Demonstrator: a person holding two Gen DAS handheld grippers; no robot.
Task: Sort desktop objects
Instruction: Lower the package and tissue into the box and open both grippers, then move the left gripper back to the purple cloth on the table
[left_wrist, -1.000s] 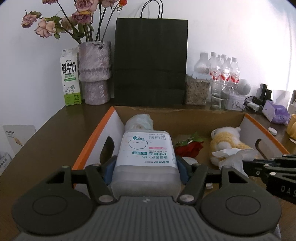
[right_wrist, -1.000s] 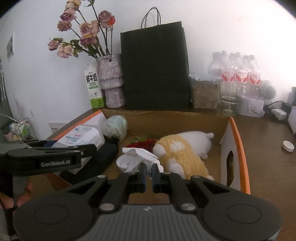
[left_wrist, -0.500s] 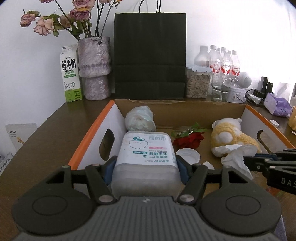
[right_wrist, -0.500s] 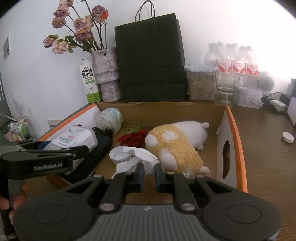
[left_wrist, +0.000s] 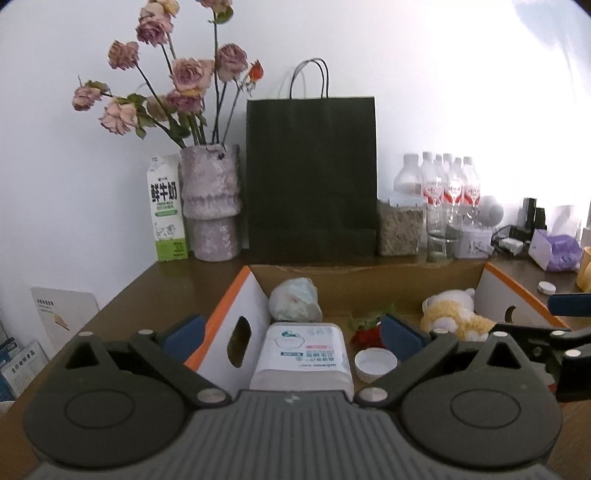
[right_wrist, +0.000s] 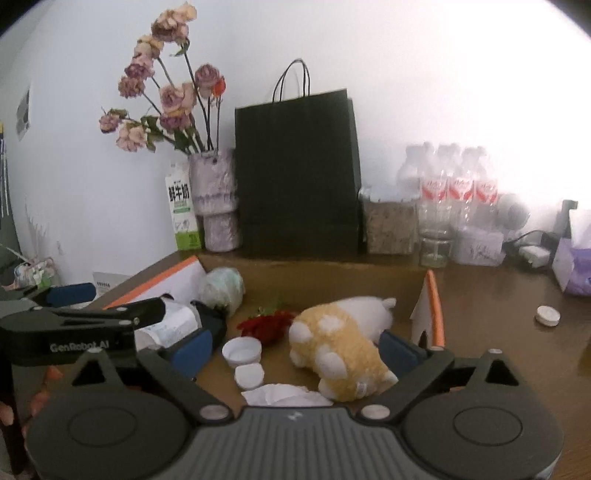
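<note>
Now both tools stand released. My left gripper (left_wrist: 291, 328) has just spread its jaws wide, blue pads well clear of the cotton-swab tub (left_wrist: 303, 360), which lies on its side in the cardboard box (left_wrist: 221, 317) against the left wall. My right gripper (right_wrist: 295, 349) has likewise just sprung open; the crumpled tissue (right_wrist: 284, 395) lies loose on the box floor right below it, touched by neither pad.

Just beyond the tissue: two white bottle caps (right_wrist: 242, 350) side by side, the larger one farther in. Right of them the yellow-and-white plush toy (right_wrist: 340, 347) lies on its side, its near end between my right pads without contact that I can make out. Behind the caps, a red rose (right_wrist: 267, 325). Farther back by the left wall, a pale wrapped bundle (right_wrist: 223, 288).

Outside the box, a white cap (right_wrist: 547, 315) sits alone on the brown table (right_wrist: 498, 302) to the right.

Along the wall, left to right: milk carton (left_wrist: 166, 210), vase of dried roses (left_wrist: 212, 203), black paper bag (left_wrist: 312, 177), grain jar (left_wrist: 400, 230), cluster of water bottles (left_wrist: 448, 192), purple tissue pack (left_wrist: 556, 249).
</note>
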